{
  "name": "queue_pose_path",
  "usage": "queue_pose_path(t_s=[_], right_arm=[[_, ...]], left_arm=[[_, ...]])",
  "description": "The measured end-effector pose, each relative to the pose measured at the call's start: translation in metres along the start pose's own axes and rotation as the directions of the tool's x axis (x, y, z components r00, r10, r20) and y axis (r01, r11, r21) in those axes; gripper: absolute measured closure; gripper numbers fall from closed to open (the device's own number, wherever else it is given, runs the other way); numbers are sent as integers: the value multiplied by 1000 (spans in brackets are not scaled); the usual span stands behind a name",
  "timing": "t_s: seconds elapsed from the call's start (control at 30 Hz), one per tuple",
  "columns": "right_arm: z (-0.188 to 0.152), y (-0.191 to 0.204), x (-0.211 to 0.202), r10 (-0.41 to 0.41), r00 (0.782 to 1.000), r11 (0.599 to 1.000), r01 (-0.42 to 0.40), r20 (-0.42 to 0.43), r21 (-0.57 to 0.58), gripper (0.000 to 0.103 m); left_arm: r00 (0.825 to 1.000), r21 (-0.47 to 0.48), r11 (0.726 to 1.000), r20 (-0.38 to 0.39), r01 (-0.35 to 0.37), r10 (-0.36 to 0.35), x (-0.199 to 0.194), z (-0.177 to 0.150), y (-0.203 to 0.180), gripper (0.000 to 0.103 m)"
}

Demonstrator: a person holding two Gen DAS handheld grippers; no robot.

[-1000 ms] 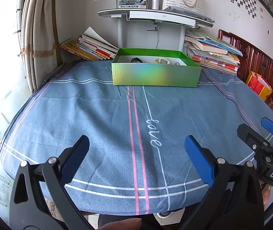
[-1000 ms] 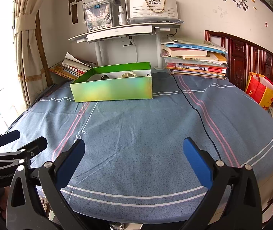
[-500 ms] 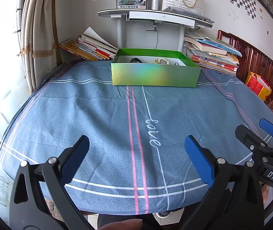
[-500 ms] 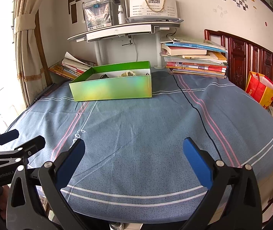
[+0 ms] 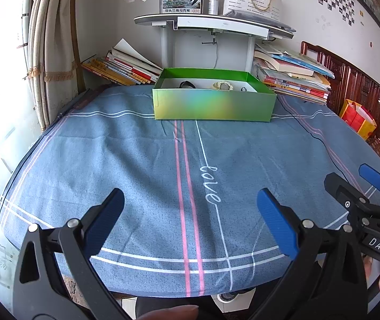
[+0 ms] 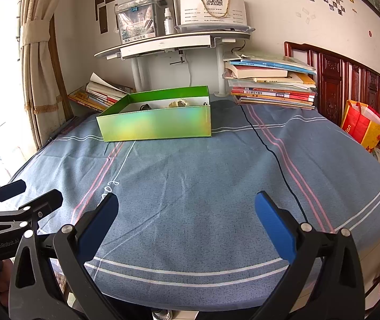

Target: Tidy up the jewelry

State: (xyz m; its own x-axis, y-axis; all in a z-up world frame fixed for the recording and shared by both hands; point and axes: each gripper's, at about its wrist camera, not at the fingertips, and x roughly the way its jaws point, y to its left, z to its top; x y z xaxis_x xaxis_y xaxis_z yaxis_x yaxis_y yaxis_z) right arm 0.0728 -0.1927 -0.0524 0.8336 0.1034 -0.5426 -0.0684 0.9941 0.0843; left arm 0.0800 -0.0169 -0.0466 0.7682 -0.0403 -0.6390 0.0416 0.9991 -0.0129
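Observation:
A shiny green box (image 5: pixel 212 105) stands at the far side of the table on a blue cloth; it also shows in the right wrist view (image 6: pixel 155 122). Inside it lie a dark band (image 5: pixel 186 84), a pale gold piece (image 5: pixel 222 85) and a small dark ring (image 5: pixel 243 89). My left gripper (image 5: pixel 190 210) is open and empty over the near edge of the table. My right gripper (image 6: pixel 186 210) is open and empty, beside it on the right. Each shows at the edge of the other's view.
Stacks of books (image 6: pixel 272 85) lie behind the box on the right, more books (image 5: pixel 126 66) on the left. A white shelf stand (image 5: pixel 214 25) rises behind the box. A thin black cable (image 6: pixel 272 154) runs across the cloth. A curtain (image 5: pixel 48 53) hangs at left.
Both grippers have drifted slightly; the right gripper sits a little lower in the left wrist view. Nothing was taken hold of or let go.

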Motion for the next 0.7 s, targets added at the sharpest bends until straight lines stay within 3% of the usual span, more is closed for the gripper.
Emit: queue_pose_path(t_s=[0.7], right_arm=[[-2,2,2,-3,1000,1000,3,0,0,3]], left_arm=[[1000,-2,1000,-7,1,-1,1,-1,0,4]])
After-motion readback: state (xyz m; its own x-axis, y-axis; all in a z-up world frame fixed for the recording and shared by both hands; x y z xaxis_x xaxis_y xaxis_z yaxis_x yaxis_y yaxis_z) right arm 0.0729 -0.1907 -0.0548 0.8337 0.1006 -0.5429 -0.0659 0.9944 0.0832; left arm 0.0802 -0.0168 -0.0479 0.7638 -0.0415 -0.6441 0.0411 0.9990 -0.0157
